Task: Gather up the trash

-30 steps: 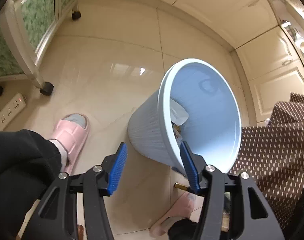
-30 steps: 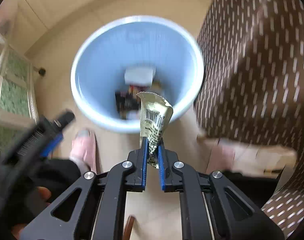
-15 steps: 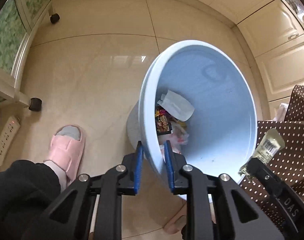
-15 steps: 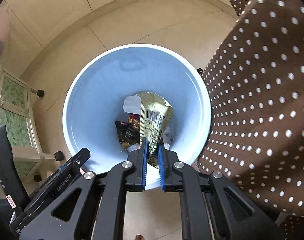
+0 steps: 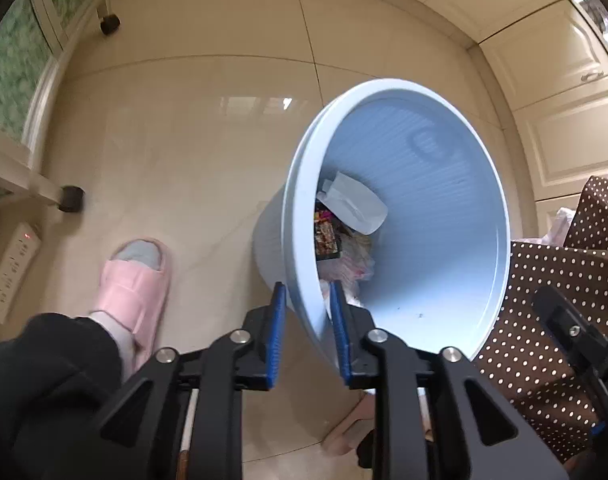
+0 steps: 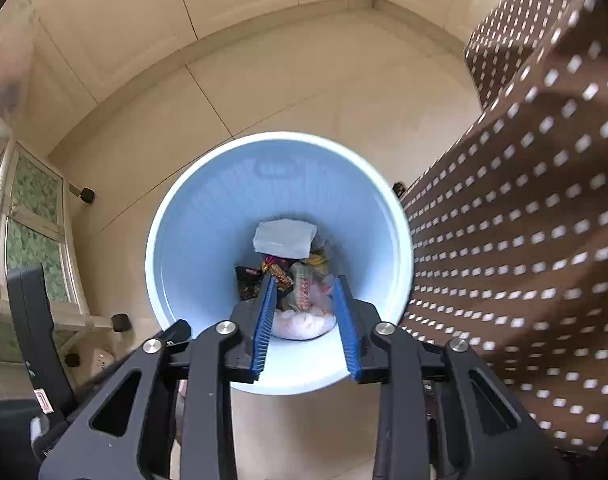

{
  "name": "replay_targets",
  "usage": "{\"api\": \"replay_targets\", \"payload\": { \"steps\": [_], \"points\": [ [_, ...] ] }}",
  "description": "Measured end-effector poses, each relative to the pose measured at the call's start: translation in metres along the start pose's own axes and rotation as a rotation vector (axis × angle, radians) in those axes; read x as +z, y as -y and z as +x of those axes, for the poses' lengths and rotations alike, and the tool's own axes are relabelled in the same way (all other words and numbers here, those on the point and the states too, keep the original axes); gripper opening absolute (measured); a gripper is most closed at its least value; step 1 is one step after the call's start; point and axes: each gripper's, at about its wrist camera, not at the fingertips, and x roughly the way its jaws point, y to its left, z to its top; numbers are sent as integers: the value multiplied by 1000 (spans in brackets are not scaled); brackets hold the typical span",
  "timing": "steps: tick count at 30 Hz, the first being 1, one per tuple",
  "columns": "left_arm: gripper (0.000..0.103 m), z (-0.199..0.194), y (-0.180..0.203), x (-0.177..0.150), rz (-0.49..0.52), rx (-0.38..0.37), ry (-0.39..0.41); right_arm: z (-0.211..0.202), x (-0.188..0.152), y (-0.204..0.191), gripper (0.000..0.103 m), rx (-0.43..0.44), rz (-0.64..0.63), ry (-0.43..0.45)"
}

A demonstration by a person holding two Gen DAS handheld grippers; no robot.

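Observation:
A pale blue bin [image 5: 444, 220] stands tilted on the tiled floor. My left gripper [image 5: 307, 286] straddles its near rim [image 5: 299, 184], one blue pad outside and one inside. Its jaws are opening, and a thin gap shows on each side of the rim. My right gripper [image 6: 304, 280] hangs over the bin [image 6: 159, 220] with its jaws opening and nothing between the pads. Deep in the bin lie a white paper [image 6: 283, 236], dark snack packets [image 6: 247, 280] and a pale crumpled wrapper [image 6: 301, 290].
A brown dotted cloth [image 6: 524, 220] hangs right beside the bin. A person's foot in a pink slipper [image 5: 133, 280] stands left of it, and a dark sleeve fills the lower left. A power strip [image 5: 13, 268] and a green-glass cabinet on castors [image 5: 7, 60] are further left.
My left jaws closed in around the bin's rim, then eased apart slightly. My right gripper let go of the gold wrapper, which is gone from its pads, and lifted a little.

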Motion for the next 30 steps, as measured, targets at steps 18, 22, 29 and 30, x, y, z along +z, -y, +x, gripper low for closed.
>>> {"api": "replay_targets", "payload": {
  "steps": [18,22,29,30],
  "points": [
    [70,-247,106,-65,463,-117,218,-275,-37,15,71,-196,-65,275],
    [77,-315,125,-91,569,-130,300,-347,-71,12,73,-224,-73,381],
    [79,-413,140,-146,679,-254,444,-447,-123,19,83,-313,-44,583],
    [79,-423,142,-154,697,-267,460,-458,-129,25,83,-325,-34,603]
  ]
}}
